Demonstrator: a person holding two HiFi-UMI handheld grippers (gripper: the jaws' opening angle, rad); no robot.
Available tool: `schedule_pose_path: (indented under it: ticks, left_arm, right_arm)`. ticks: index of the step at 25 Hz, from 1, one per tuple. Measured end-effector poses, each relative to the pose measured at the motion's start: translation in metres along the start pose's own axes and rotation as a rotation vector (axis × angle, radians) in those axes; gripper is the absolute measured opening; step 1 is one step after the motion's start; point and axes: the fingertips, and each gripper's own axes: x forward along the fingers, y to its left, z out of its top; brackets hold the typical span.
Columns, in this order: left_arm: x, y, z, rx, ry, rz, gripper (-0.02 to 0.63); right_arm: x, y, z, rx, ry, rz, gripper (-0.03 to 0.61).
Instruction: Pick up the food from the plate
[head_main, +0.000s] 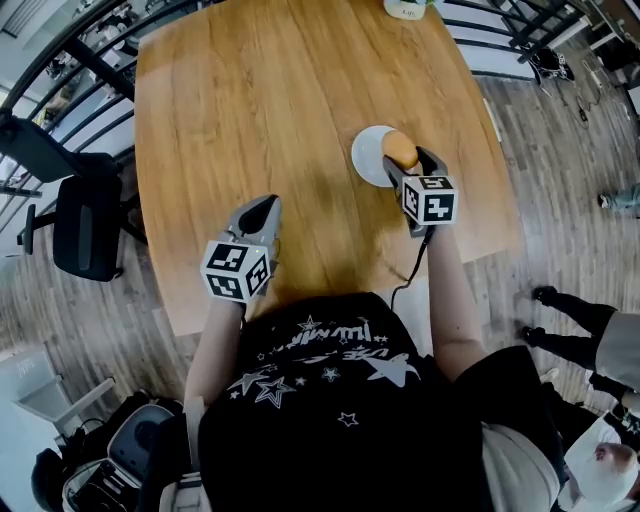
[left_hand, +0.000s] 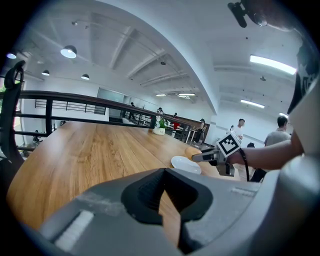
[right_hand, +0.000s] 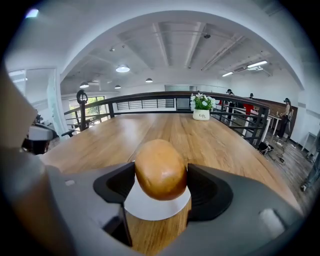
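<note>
Two tongs are deployed over the table. The left tongs, nearest the person, are closed to a narrow slit and empty. Farther out, the right tongs grip the brown bun by its sides, over the white plate.

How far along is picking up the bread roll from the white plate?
Done: the right gripper is at the white plate. In hand: its pads press both sides of the bread roll. To do: raise it clear; whether it is off the plate is unclear. The left gripper is empty.
</note>
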Motion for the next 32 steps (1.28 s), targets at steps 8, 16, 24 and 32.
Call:
schedule_pose_path:
  ticks: [8,16,24,32]
  left_arm:
    - [-0.019,-0.009,0.007,0.025,-0.025,-0.029,0.002]
    - [-0.054,-0.015,0.007,0.051,-0.030,-0.062,0.002]
    - [-0.097,-0.015,-0.004,0.063,-0.031,-0.097,0.002]
    - [-0.140,-0.010,-0.029,0.070,-0.017,-0.142,0.002]
  right_arm:
    - [-0.032,0.015,0.014,0.032,-0.051,-0.016,0.330]
    - [-0.067,0.048,0.018,0.054,-0.090,-0.027,0.330]
    - [-0.103,0.086,0.004,0.090,-0.093,-0.062,0.330]
    - [-0.134,0.135,-0.020,0.120,-0.098,-0.089,0.331]
